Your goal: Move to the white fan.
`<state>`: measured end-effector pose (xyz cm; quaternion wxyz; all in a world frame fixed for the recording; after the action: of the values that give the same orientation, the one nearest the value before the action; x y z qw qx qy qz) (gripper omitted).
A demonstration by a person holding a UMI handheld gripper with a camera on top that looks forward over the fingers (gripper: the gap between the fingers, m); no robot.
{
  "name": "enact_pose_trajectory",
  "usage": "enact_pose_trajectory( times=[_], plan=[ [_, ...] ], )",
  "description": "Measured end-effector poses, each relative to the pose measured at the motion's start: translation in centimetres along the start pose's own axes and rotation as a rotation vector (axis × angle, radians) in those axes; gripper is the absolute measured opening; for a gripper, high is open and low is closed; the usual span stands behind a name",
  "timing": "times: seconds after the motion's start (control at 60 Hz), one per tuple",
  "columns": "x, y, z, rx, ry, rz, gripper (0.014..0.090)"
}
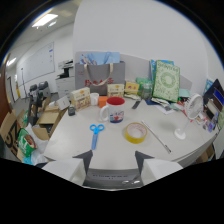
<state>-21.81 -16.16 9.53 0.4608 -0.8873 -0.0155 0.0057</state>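
The small white desk fan (193, 111) is seen standing upright near the right-hand end of the pale grey worktop (75, 135), well apart from the tongs (113, 156) and beyond them to the right. A round wire-guarded head is carried on a thin white stem that ends in a flat round base resting on the worktop. The head is turned partly sideways, so that it appears as a narrow oval.

The two dark fingers of the tongs are held apart, with nothing between them; only bare worktop is seen in the gap.

Just ahead of the tongs, a roll of yellow adhesive tape (135, 132) lies flat, and a pair of blue-handled scissors (95, 134) lies to its left. Beyond these, a white mug with a red rim (114, 109) stands upright. A long thin grey rod (155, 136) lies between the tape roll and the fan. Further back, a grey paper carrier bag (99, 77) and a green patterned box (166, 80) are propped near the white wall.
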Motion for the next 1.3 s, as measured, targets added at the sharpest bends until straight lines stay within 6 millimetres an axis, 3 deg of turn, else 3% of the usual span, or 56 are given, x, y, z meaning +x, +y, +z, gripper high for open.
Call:
enact_pose_trajectory(
  times=[0.133, 0.3, 0.583, 0.733, 0.883, 1.05, 1.3],
  plan=[
    [1.2, 0.6, -0.6, 0.006, -0.006, 0.003, 0.0845],
    [4.8, 2.9, -1.8, -0.019, 0.019, 0.008, 0.0843],
    [15.5, 7.9, -4.6, -0.085, 0.102, 0.026, 0.0842],
    [21.7, 8.6, -4.9, -0.087, 0.133, 0.023, 0.0845],
    [26.6, 7.6, -3.5, -0.073, 0.123, 0.025, 0.0844],
    [30.2, 5.7, -0.3, -0.057, 0.089, 0.008, 0.0845],
    [32.6, 2.2, 6.1, -0.035, 0.054, -0.010, 0.0842]
  ],
)
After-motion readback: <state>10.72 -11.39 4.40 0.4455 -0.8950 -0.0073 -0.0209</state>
